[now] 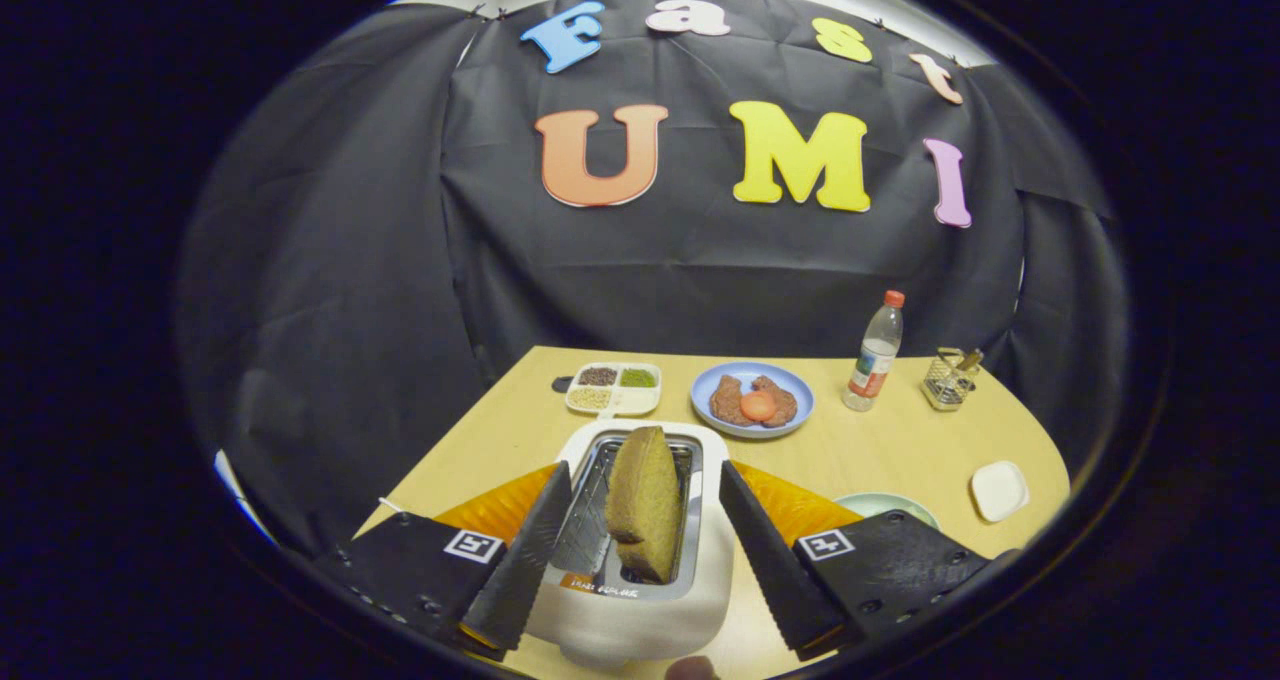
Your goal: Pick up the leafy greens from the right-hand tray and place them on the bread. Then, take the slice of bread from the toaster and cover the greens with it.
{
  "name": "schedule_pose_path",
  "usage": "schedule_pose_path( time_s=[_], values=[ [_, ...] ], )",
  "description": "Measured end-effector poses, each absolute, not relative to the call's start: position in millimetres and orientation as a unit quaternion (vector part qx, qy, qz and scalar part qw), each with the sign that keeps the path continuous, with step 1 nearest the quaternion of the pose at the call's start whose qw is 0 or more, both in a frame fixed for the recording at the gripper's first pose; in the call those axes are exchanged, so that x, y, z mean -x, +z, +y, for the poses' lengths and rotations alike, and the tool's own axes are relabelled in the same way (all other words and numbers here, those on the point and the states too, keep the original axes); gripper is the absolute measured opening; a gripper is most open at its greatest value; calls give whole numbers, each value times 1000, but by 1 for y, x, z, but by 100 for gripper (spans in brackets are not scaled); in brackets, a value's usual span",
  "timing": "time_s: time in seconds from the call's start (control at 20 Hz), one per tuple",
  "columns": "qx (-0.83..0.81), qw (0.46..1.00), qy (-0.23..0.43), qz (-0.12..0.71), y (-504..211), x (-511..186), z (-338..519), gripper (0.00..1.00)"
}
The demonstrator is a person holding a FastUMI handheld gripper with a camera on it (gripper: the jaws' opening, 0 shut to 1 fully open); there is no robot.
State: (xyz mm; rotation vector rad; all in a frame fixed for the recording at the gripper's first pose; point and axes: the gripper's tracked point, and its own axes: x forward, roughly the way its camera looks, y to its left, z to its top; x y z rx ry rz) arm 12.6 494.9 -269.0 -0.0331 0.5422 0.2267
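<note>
The gripper (645, 535) hangs over the toaster (640, 560) with its 2 fingers spread wide, 1 on each side of the slot, holding nothing. Neither finger touches the bread (645, 500), which stands upright in the slot between them, its rounded crust poking up above the rim.

Judging by this, the step in hand is lifting that slice out. It looks light and dry, probably stiff enough to hold shape but crumbly, so a hard squeeze could break it. The best hold seems to be across the 2 flat faces on the part that stands clear of the slot, pinched gently and drawn straight up so it does not catch on the wire guides.

Beyond the toaster, on the far side of the table (900, 450), sit a divided dish (614, 388) of seeds, a blue plate (752, 400) with 2 brownish pieces and something orange, a bottle (877, 352) and a wire holder (950, 378). A small white dish (999, 490) lies to the right. I cannot make out greens anywhere.
</note>
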Motion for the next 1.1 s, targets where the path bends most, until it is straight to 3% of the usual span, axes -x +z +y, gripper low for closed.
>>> schedule_pose_path(
  time_s=[0.05, 0.15, 0.2, 0.25, 0.3, 0.45, 0.55, 0.6, 1.1],
  values=[
    [17, 956, 108, 274, -277, -15, 497, 90],
    [14, 955, 96, 280, -284, -20, 499, 80],
    [13, 954, 92, 284, -286, -22, 500, 69],
    [12, 953, 87, 289, -290, -22, 499, 66],
    [11, 952, 84, 294, -290, -21, 499, 50],
    [13, 949, 79, 305, -294, -20, 497, 21],
    [25, 948, 79, 307, -293, -21, 493, 16],
    [22, 946, 85, 311, -289, -19, 493, 8],
    [-63, 955, 97, 273, -194, -7, 455, 8]
  ],
)
